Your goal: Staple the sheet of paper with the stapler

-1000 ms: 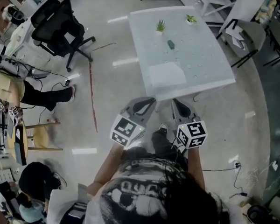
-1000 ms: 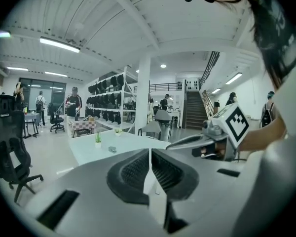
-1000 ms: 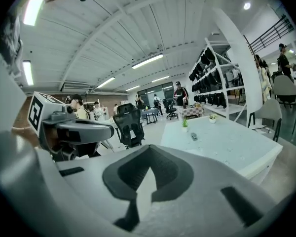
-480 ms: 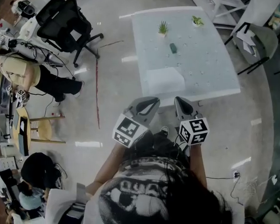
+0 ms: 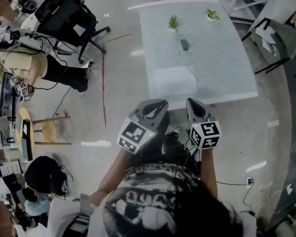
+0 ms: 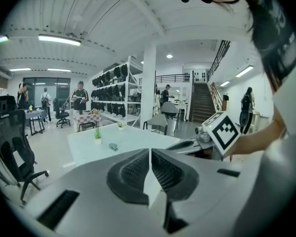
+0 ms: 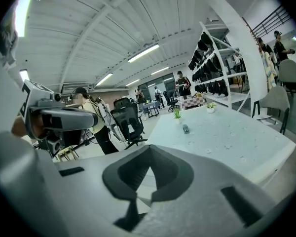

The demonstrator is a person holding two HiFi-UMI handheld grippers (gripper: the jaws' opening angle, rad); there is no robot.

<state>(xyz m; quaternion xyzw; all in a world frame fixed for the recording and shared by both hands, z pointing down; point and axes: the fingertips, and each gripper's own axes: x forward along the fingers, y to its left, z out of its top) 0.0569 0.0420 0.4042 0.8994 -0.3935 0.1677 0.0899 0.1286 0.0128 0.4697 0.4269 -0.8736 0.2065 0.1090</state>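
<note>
1. So, in the head view the left hand-held gripper [image 5: 155, 107] and the right hand-held gripper [image 5: 195, 107] hang over the floor [image 5: 113, 83], tips at the near edge of the tabletop [image 5: 222, 68]. Whether they overlap that edge I can't tell.
2. Left hand-held gripper: its own view shows the jaws pressed together with nothing between them.
3. Right hand-held gripper: same, jaws fully together and empty.
4. The sheet [image 5: 173, 81] lies flat on the near left part of the tabletop, just past the left tips. It's pale on pale, so its edges are faint.
5. The stapler [image 5: 184, 44] is a small dark thing mid-tabletop, well apart from the sheet. It's too small to tell which way it faces.
6. Two plants [image 5: 173, 21] stand near the far edge.
7. In the gripper views each gripper's body blocks the near tabletop, so the sheet can't be made out. The stapler [image 7: 185, 129] shows only as a speck.
</note>
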